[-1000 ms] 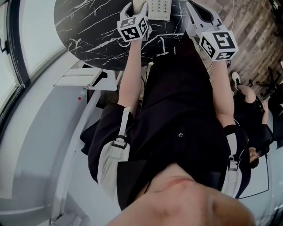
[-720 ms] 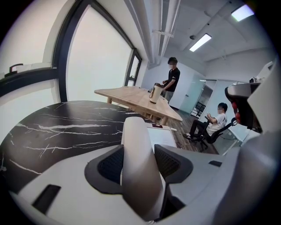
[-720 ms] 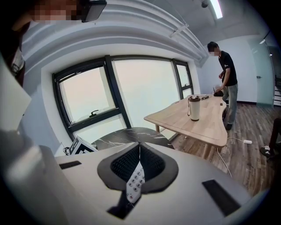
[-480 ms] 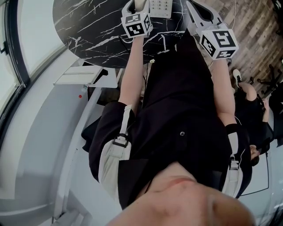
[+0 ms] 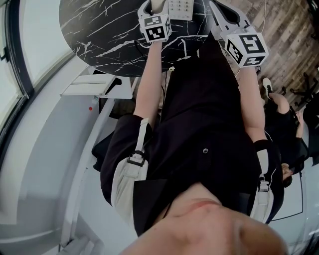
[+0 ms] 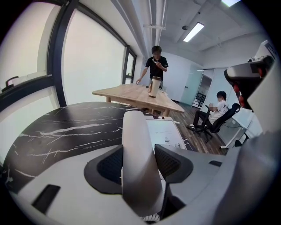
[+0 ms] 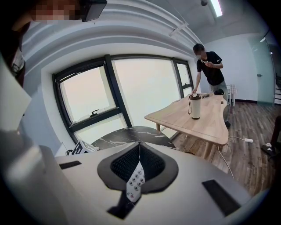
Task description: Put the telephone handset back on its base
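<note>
I am pinching the handset [image 6: 134, 132] in my left tongs [image 6: 138, 160].
It is hanging just left of the base [image 6: 164, 134], bare bench [image 6: 66, 127] lying open farther left; my right tongs [image 7: 138, 160] are pressing together, both forearms reaching forward.

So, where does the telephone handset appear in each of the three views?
Head view: handset at the top edge, just left of the telephone base.
Left gripper view: handset low in the centre, upright between the jaws.
Right gripper view: not in it; only base keys show past the jaws.
Shared landmark: the black marble table.
</note>
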Demonstrator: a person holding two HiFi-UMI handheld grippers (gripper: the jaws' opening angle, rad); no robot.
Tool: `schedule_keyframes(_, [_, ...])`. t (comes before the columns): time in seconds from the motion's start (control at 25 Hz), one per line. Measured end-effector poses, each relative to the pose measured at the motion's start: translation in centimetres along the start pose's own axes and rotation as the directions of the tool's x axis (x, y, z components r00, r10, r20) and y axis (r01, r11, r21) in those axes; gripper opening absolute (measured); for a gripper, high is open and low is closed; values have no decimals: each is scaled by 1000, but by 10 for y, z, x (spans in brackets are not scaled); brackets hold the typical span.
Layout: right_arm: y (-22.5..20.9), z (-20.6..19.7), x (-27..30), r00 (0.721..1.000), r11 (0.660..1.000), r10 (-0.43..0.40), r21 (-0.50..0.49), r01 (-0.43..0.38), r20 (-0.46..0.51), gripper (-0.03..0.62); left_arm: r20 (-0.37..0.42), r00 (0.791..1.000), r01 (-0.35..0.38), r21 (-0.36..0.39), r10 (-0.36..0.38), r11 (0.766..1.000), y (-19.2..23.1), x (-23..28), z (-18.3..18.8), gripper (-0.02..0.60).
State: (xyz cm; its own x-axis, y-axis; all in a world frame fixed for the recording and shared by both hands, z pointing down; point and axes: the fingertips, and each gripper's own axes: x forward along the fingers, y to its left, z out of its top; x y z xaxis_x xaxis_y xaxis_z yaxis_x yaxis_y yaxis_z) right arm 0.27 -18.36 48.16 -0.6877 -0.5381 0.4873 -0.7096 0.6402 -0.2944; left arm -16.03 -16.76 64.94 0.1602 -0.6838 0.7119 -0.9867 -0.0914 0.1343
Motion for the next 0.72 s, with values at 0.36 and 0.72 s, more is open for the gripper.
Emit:
schedule_keyframes(0.36, [2, -1, -4, 1000, 1000, 7, -13, -7, -3, 31, -18, 1000, -2, 33, 3, 999, -1, 4, -6, 241])
schedule_keyframes(0.72, [0, -2, -11, 1000, 1000, 6, -11, -6, 6, 31, -4, 1000, -15, 37, 15, 999, -2, -4, -2, 242])
